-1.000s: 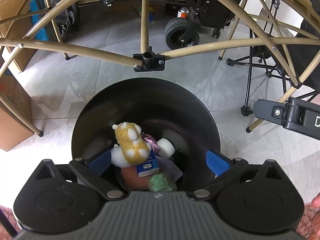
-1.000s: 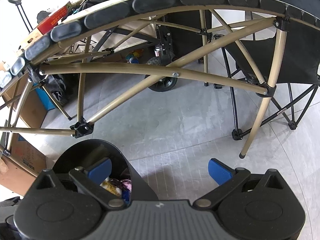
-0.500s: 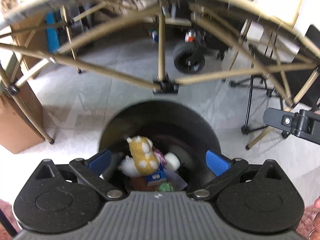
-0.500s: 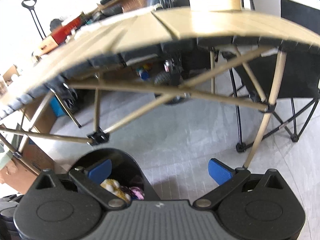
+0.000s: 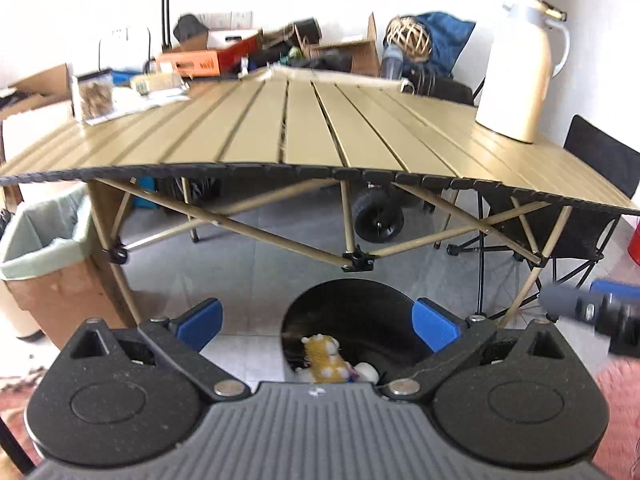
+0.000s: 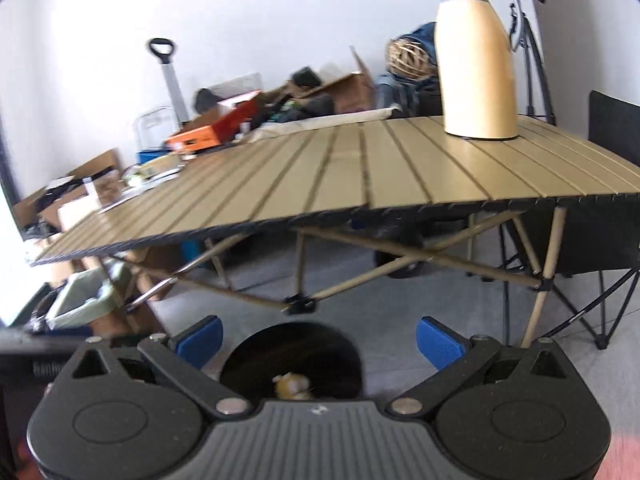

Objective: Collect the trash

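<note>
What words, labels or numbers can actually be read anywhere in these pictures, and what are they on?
None can be read for certain.
Orange box behind the table: dark print on its side, too blurred to read.
Papers at the table's far left corner: print too small to read.
Dark object at the left edge of the right wrist view: pale lettering, blurred beyond reading.
Cream jug: no visible label.

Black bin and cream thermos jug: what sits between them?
In the right wrist view, only bare tabletop slats and the table's front edge lie between the bin on the floor and the jug.
</note>
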